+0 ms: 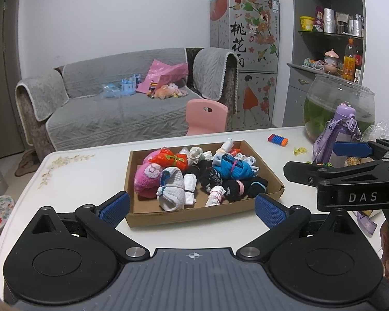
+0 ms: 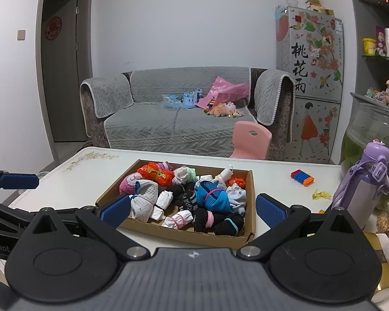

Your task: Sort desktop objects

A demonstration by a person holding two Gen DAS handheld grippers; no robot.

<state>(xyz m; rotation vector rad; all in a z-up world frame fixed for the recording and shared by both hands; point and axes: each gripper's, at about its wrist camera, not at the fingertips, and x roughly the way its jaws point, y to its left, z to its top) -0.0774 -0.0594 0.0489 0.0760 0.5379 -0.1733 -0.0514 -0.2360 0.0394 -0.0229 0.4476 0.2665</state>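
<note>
Socks [image 1: 215, 178] fill the box [image 1: 194, 217] at twelve o'clock of both wide-open, empty claws, left claw [image 1: 192, 207] and right claw [image 2: 192, 208], so one grab might pinch two bundles together.

One tray of bundled socks, a few loose items beside it.

One cardboard tray [image 1: 268, 181] on the worktop [image 1: 85, 181] holds roughly fifteen sock bundles; an exact count cannot be made. Among them: one blue bundle [image 1: 232, 167], one orange bundle [image 1: 172, 158], one pink fluffy bundle [image 1: 147, 178]. Outside the tray: one purple bottle [image 1: 335, 140], one fishbowl [image 1: 337, 98], one striped toy [image 1: 278, 139], one yellow clip [image 1: 300, 150].
</note>
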